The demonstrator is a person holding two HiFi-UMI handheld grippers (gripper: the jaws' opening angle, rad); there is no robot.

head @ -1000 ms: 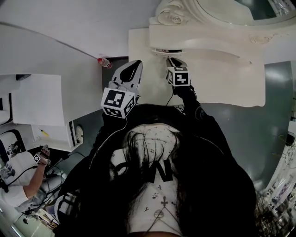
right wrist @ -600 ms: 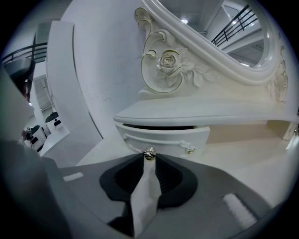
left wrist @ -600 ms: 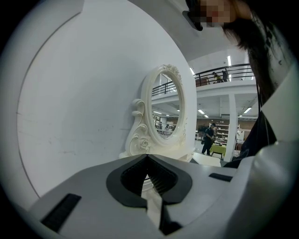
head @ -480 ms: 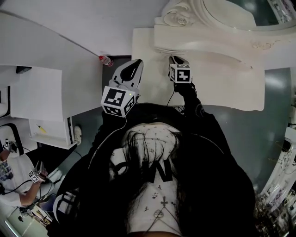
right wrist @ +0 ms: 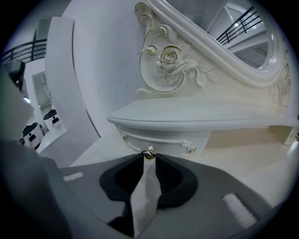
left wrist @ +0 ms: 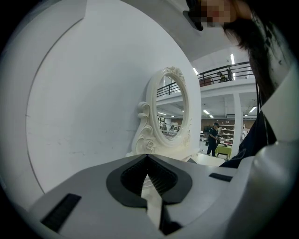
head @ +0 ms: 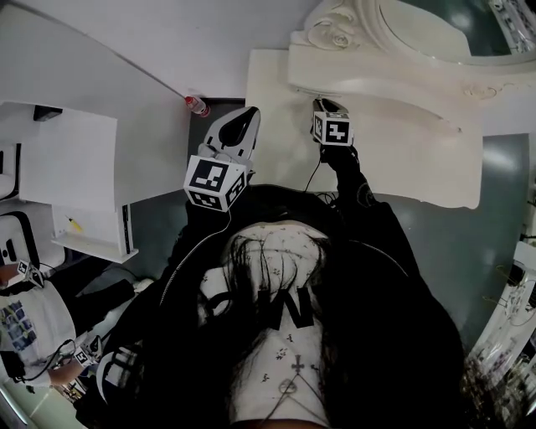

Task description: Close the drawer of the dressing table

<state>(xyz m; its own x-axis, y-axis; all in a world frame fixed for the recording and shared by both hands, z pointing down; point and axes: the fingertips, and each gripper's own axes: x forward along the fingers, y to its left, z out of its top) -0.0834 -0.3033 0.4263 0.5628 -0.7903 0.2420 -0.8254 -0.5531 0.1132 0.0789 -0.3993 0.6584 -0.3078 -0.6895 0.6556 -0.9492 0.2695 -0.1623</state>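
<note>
The cream dressing table stands at the top right, its oval mirror above a carved shelf. In the right gripper view the small drawer sits under that shelf, its front looking pushed in. My right gripper is shut, its tips right against the drawer's metal knob. From the head view the right gripper reaches under the shelf edge. My left gripper hangs left of the table, shut with nothing in it. In its own view the left gripper points at the mirror.
A red-capped bottle lies at the foot of the white curved wall. A white cabinet stands at the left. Another person is at the lower left. Grey floor shows right of the table.
My right gripper has moved a little farther in under the shelf, and the dark gap seen there earlier no longer shows. The left gripper has hardly moved.
</note>
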